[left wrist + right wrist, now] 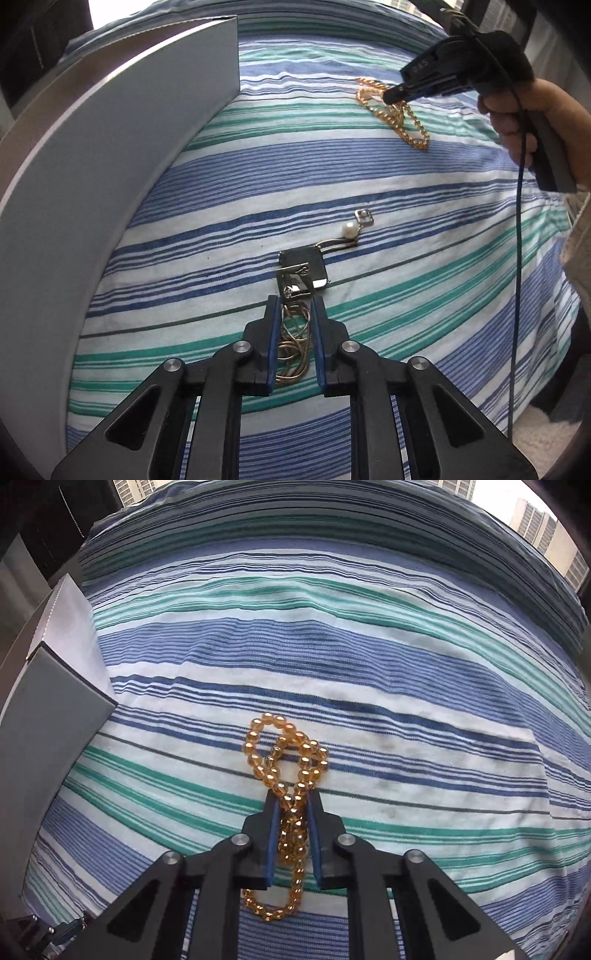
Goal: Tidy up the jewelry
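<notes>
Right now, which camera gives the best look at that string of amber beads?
The right wrist view. There the amber beads lie on the striped cloth straight ahead, each bead distinct, their middle pinched in the right tool. The left wrist view shows them small and far off, partly hidden behind that tool.

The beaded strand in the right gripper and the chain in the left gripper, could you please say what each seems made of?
Beaded strand: translucent amber beads, glossy, likely glass or resin; light glows through them. Chain: fine gold-toned metal, with bright glints along its links; its square pendant is mirror-polished and silvery.
</notes>
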{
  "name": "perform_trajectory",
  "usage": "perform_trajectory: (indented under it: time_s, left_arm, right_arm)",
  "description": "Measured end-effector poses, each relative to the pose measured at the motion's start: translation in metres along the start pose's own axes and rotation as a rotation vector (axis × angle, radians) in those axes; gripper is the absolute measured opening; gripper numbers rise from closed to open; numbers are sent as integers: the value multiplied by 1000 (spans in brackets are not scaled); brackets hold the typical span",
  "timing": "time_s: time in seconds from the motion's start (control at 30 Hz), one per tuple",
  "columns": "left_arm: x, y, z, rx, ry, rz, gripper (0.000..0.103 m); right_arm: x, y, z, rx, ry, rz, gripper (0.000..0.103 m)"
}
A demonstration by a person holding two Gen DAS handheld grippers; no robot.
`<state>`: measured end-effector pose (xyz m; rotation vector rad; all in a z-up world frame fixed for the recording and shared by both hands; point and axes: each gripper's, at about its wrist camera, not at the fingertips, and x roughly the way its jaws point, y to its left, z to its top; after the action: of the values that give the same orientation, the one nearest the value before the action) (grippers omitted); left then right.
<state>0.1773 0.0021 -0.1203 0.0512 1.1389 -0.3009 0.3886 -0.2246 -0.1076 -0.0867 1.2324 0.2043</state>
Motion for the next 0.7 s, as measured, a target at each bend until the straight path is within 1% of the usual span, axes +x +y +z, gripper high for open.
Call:
perform_trajectory:
  time_s: [0.03, 0.1, 0.13, 0.23, 0.33, 0.43, 0.5, 0.53, 0.57, 0.6, 0.63, 0.67, 0.7]
  left_arm:
    - [-4, 1, 1, -11, -6, -17, 12]
    - [-13, 3, 2, -30, -24, -46, 10]
    - [-19, 3, 4, -33, -35, -55, 0]
    - [-39, 2, 8, -34, -78, -67, 0]
    - [-50, 5, 15, -23, -111, -47, 0]
    - [-55, 13, 16, -24, -112, -50, 0]
    - [-54, 18, 13, -25, -103, -41, 5]
    - [-52, 18, 11, -16, -87, -36, 19]
    - [-48, 17, 9, -4, -68, -31, 40]
    - [-49, 14, 6, 8, -62, -21, 50]
    - [-46, 11, 2, 25, -57, -12, 64]
    - [-42, 7, -1, 46, -45, -8, 69]
    - [-36, 2, -5, 62, -29, -4, 69]
  right_arm:
    - [-8, -4, -5, 4, -13, 23, 8]
    - [-28, -10, -17, 16, -37, 67, 8]
    - [-39, -13, -23, 14, -52, 83, 8]
    - [-69, -21, -39, 7, -90, 114, 8]
    - [-96, -24, -51, 2, -128, 135, 8]
    - [-122, -23, -62, 3, -170, 163, 8]
    - [-137, -21, -67, -1, -199, 183, 8]
    - [-144, -19, -70, -3, -212, 192, 8]
    - [-150, -18, -74, -3, -222, 200, 8]
    - [-155, -17, -79, -6, -228, 209, 8]
    - [-157, -15, -81, -8, -234, 216, 8]
    - [-161, -13, -84, -11, -239, 224, 8]
    - [-164, -11, -87, -13, -242, 232, 8]
